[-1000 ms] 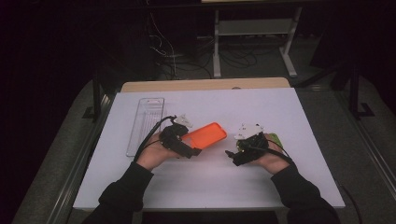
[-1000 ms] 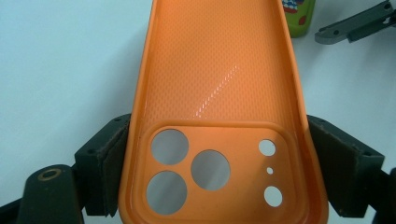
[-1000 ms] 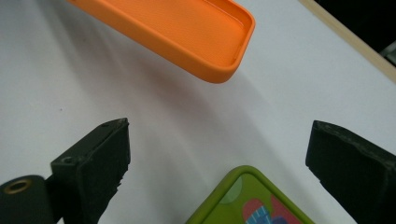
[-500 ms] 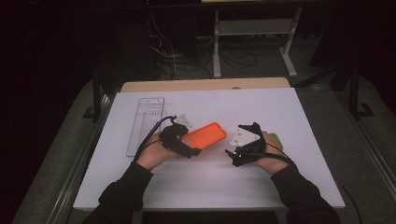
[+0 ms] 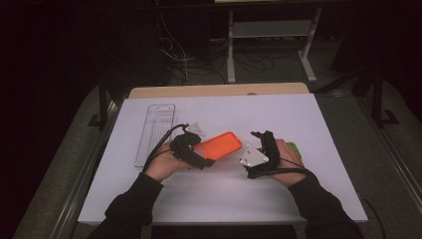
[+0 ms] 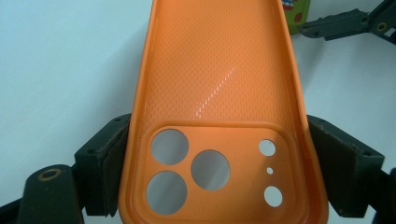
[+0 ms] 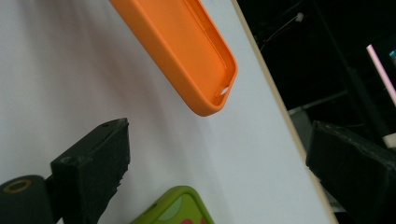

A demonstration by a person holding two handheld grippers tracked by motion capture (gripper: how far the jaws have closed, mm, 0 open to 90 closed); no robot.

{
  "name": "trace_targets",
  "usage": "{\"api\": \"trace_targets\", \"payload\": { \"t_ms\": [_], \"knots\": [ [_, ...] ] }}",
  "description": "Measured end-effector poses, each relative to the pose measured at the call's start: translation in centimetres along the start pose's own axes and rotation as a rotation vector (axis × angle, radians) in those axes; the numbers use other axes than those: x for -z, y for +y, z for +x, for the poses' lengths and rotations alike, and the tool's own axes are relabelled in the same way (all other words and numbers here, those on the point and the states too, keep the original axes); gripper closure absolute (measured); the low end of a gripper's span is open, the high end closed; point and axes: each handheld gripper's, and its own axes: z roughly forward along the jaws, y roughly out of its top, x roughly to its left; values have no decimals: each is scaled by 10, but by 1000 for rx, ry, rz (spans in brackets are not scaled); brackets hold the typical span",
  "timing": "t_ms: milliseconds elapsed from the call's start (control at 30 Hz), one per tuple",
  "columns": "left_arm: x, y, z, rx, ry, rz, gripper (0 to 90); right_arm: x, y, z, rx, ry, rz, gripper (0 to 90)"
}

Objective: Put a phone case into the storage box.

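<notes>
High view: the left hand-held gripper (image 5: 206, 160) keeps the orange phone case (image 5: 219, 145) clamped at its camera end above the tabletop (image 5: 298, 119) — the right hand-held gripper (image 5: 259, 137), jaws spread and empty, has swung toward it, likely readying a two-handed grip.

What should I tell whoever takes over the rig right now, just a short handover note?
Left gripper: jaws shut on the orange phone case at its camera-cutout end, open side up.
Right gripper: jaws open, holding nothing.
The green item lies on the white table beside the right hand; a clear tray lies at the left.
Done: case gripped.
Left: probably pick up the green item with the right gripper and bring it to the case.
</notes>
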Motion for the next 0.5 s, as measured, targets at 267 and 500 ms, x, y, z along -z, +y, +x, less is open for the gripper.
{"api": "trace_targets", "payload": {
  "t_ms": [267,500],
  "knots": [
    [0,0,-2,20,-1,-5,162,-1,8,13,166,-78,-6,60],
    [-1,1,-4,11,-3,-14,162,-2,16,21,231,-104,-26,75]
  ]
}}
